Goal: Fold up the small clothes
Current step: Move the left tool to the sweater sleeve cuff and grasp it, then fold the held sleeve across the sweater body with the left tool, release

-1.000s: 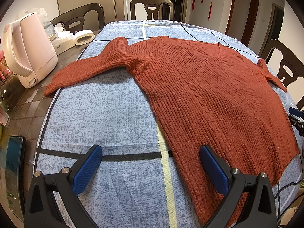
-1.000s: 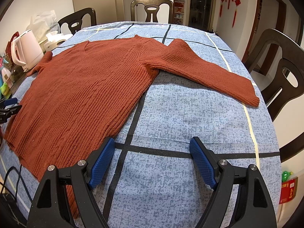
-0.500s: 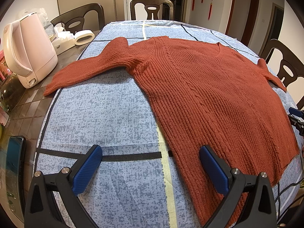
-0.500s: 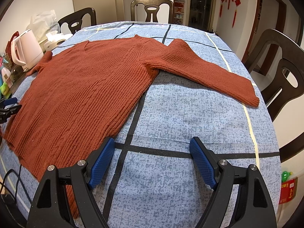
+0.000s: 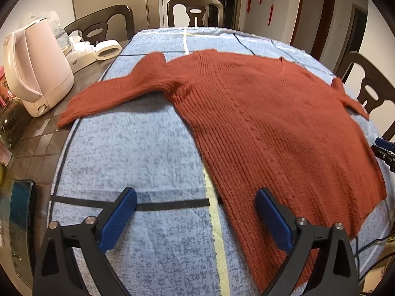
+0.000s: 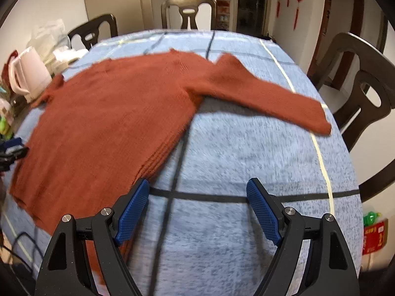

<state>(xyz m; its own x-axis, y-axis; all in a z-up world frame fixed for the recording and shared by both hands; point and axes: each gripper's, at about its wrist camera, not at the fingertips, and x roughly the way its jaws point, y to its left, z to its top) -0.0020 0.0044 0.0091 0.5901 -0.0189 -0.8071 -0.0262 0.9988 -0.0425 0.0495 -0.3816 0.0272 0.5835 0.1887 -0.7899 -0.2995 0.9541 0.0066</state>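
A rust-red knitted sweater lies flat on the blue patterned table cover, both sleeves spread out. One sleeve reaches the cover's left edge; the other sleeve points right. My left gripper is open above the hem's left corner, its right pad over the knit. My right gripper is open at the hem's right corner, with its left pad at the sweater's edge. Neither holds anything. Each gripper shows at the edge of the other view, right gripper and left gripper.
A pink kettle, white tape roll and jars stand on the bare table at the left. A dark phone lies near the front left. Chairs ring the table. Cables hang at the front.
Both views have shifted and blurred slightly: the grippers have begun to move, the right one drifting forward toward the sweater. The jaws stay open and the sweater lies as before.
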